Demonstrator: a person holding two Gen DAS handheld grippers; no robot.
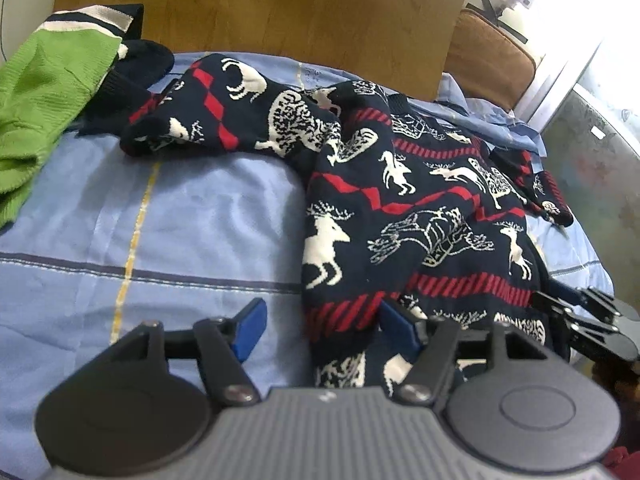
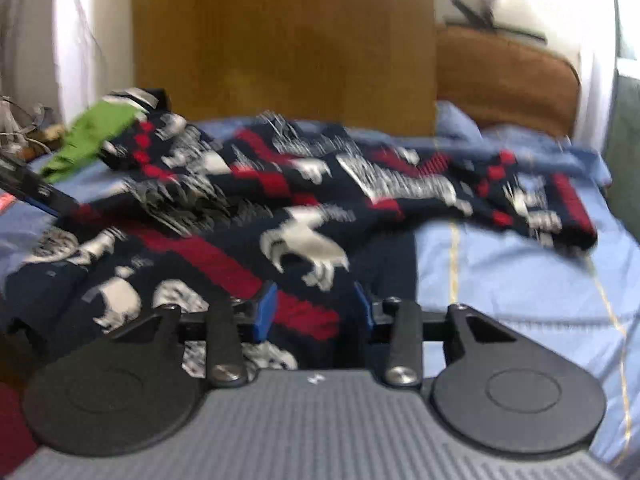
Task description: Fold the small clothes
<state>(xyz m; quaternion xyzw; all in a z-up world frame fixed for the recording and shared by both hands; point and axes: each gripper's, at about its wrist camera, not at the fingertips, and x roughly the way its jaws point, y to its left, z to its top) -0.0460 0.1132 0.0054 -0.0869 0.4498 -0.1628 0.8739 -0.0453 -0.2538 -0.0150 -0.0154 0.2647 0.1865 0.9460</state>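
A navy knit sweater [image 1: 420, 208] with white deer and red stripes lies spread on the bed, one sleeve toward the headboard. My left gripper [image 1: 324, 328] is open at the sweater's near hem: its left pad is over bare sheet and its right pad is at the fabric. My right gripper [image 1: 560, 312] shows at the hem's right end. In the blurred right wrist view the sweater [image 2: 304, 240] fills the middle. My right gripper [image 2: 314, 310] stands open, with the red-striped hem between its blue pads.
The blue checked sheet [image 1: 192, 216] covers the bed. A green garment [image 1: 44, 92] with a striped collar lies at the far left beside dark clothes. Behind stand a wooden headboard [image 1: 260, 12] and a brown cushion [image 1: 488, 60].
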